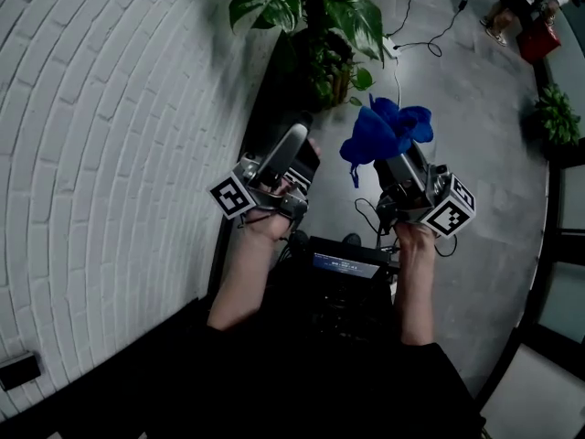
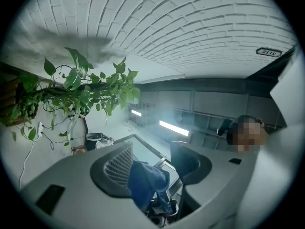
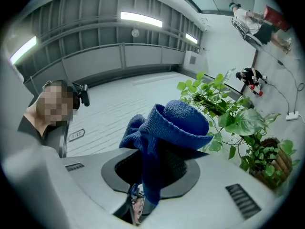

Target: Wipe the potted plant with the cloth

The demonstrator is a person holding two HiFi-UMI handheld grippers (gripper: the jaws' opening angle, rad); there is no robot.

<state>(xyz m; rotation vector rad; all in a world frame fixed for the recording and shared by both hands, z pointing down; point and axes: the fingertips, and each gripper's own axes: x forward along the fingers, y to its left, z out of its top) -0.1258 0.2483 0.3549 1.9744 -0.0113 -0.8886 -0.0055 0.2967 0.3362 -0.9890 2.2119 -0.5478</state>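
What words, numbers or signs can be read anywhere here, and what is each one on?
Plate on the brick wall: four digits, perhaps "2112", too blurred to be sure.
Lit screen: lines of print, too small to read.
Nothing else bears readable print.

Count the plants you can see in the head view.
2. A large plant stands beside the brick wall, top centre; a smaller plant sits at the far right edge. Others may be out of view.

The blue cloth (image 3: 178, 120) looks like nubby terry, the potted plant (image 3: 244, 120) glossy-leaved, its pot (image 3: 274, 165) perhaps woven wicker.
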